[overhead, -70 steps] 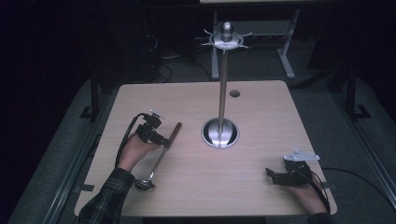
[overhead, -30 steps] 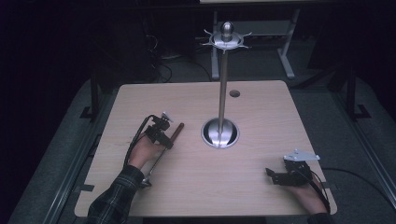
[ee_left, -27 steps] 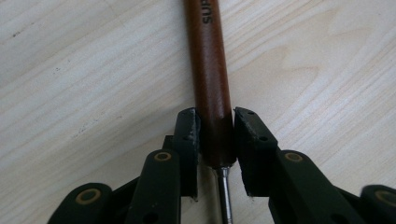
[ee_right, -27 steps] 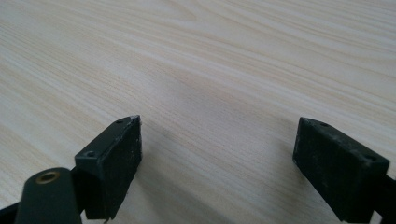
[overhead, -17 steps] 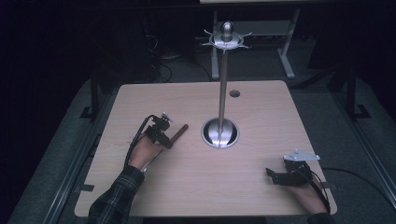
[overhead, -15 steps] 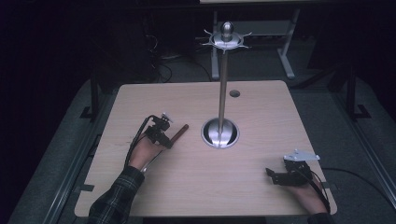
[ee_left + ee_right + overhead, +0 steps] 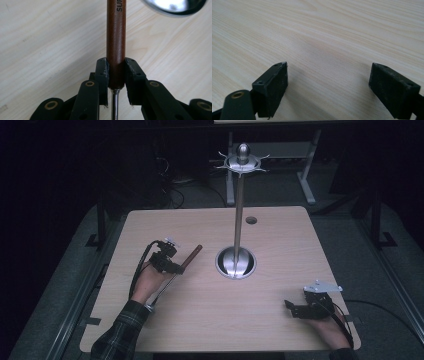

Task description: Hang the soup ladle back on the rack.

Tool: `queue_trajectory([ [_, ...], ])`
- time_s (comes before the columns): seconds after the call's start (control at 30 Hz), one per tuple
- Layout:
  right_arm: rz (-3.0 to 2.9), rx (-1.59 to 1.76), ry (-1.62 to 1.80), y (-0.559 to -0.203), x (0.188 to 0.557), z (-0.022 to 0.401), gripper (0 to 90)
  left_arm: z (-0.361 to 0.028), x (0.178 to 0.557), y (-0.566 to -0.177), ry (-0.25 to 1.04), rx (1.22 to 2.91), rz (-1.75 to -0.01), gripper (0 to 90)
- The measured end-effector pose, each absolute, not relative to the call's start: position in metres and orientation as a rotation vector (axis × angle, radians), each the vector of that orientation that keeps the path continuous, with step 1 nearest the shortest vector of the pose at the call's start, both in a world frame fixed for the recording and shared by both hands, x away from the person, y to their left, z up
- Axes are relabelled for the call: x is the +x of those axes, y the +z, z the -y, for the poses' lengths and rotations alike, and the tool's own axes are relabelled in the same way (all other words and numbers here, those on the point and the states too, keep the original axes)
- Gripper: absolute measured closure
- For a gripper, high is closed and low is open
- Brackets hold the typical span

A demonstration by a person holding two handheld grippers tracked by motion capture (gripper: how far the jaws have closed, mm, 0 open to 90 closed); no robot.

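A long utensil with a brown wooden handle point(image 7: 192, 255) and a thin metal shaft point(image 7: 163, 289) is at the table's left, pointing toward the stand. My left gripper point(image 7: 170, 263) is shut on the handle's lower end. In the left gripper view both pads point(image 7: 102, 72) press the sides of the handle point(image 7: 116, 37), just above where the shaft point(image 7: 114, 105) begins. My right gripper point(image 7: 292, 309) rests near the table's front right corner. Its jaws stand wide apart in the right gripper view point(image 7: 328, 82), with bare wood between them.
A tall metal stand point(image 7: 239, 215) rises from a round shiny base point(image 7: 235, 262) at the table's middle, with a ring of hooks point(image 7: 243, 164) on top. A small round hole point(image 7: 251, 220) is in the tabletop point(image 7: 280, 245) behind it. Dark floor surrounds the table.
My left hand has lifted slightly and shifted toward the stand, with the utensil in its jaws. The right hand has stayed still.
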State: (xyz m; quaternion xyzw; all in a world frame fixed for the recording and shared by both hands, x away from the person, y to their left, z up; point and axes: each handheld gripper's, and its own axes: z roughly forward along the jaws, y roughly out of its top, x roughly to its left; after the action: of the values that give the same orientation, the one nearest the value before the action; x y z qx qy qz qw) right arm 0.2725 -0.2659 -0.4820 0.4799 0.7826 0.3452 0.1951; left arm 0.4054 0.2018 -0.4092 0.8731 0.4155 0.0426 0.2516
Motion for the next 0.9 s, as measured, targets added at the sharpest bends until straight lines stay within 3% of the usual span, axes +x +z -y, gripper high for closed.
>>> queue_trajectory([
  [0.9,-2.193,1.345,0.966,-0.482,0.272,0.266,15.2,-0.242,0.371,-0.371,0.179,2.034,-0.905,74.1],
])
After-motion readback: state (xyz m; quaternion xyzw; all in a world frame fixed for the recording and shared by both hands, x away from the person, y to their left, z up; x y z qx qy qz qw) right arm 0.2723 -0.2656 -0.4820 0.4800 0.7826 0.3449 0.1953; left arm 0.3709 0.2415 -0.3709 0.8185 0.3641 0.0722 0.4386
